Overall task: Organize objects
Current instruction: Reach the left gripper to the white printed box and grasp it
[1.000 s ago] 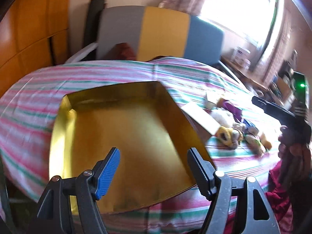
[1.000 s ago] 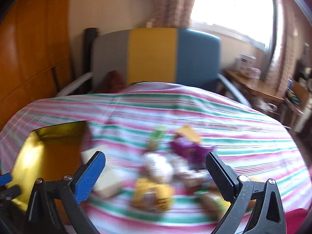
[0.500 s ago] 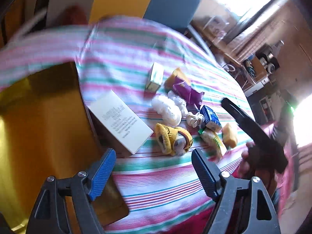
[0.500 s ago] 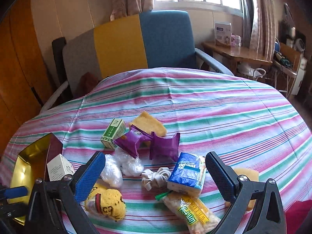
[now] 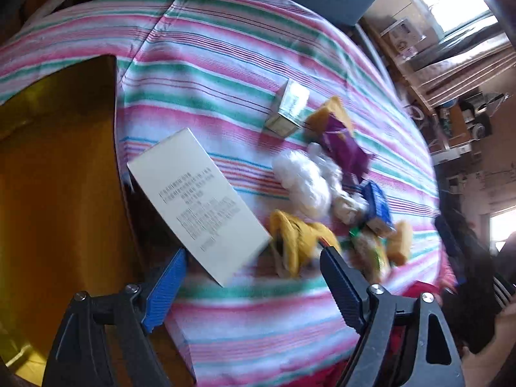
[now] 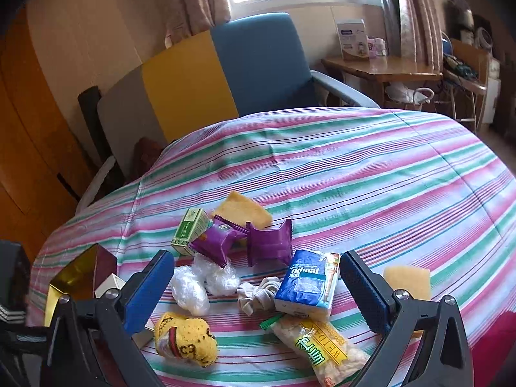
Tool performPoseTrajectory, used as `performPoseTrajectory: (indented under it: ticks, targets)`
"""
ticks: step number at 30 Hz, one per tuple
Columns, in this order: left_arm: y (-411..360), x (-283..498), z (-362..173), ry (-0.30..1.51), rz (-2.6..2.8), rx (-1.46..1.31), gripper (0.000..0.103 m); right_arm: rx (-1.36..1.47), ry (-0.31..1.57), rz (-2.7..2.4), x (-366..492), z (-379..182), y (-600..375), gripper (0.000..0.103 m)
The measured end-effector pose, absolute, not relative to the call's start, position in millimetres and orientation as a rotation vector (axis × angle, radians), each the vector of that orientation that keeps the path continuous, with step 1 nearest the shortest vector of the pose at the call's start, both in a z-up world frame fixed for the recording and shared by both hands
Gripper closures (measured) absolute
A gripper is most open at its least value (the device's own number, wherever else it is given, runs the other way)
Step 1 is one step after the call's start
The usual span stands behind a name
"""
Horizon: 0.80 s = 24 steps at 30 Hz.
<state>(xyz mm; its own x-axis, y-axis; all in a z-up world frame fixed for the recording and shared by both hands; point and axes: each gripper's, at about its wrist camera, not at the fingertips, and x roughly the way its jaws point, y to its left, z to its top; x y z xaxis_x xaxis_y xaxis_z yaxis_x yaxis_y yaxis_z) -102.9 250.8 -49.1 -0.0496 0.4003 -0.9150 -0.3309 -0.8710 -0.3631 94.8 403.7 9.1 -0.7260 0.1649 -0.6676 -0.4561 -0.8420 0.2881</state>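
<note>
Both empty grippers gaped; the white box [image 5: 196, 203] lay at twelve o'clock from the nearer left gripper [image 5: 251, 277], long axis toward eleven

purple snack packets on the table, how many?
2. One purple packet lies beside the green box; the other purple packet lies right of it, above the blue tissue pack. More may be hidden.

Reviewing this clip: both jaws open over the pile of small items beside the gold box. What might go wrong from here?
1. The items lie bunched and touching: closing the right gripper on the blue tissue pack may also catch the beige cloth knot or the snack bag.
2. The crinkly clear bags look slippery and may slide from the jaws.
3. The white box leans against the gold box wall; a nudge by the left gripper could topple it.
</note>
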Motion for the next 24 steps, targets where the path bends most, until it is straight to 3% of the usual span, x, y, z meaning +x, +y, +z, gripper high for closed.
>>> performPoseTrajectory:
  ticks: [7, 17, 18, 19, 22, 24]
  targets:
    - [285.0, -130.8, -70.1, 0.093, 2.056, -1.687, 0.018, -0.909, 0.656, 2.564, 97.8, 10.2, 405.6, 0.000]
    - [294.1, -151.7, -73.5, 0.100, 2.163, -1.653, 0.019, -0.913, 0.701, 2.565, 97.5, 7.8, 409.2, 0.000]
    - [296.2, -152.4, -74.0, 0.130, 2.174, -1.642, 0.022, -0.912, 0.700, 2.565, 97.6, 7.6, 409.0, 0.000]
    - [298.2, -151.6, -74.5, 0.167, 2.189, -1.620, 0.040, -0.910, 0.701, 2.565, 97.5, 7.7, 409.2, 0.000]
    - [295.5, -144.5, -72.2, 0.193, 2.214, -1.546, 0.053, -0.903, 0.701, 2.560, 98.0, 7.2, 410.3, 0.000]
    - [294.2, -132.8, -64.8, 0.248, 2.228, -1.473, 0.053, -0.889, 0.686, 2.553, 98.7, 8.1, 411.6, 0.001]
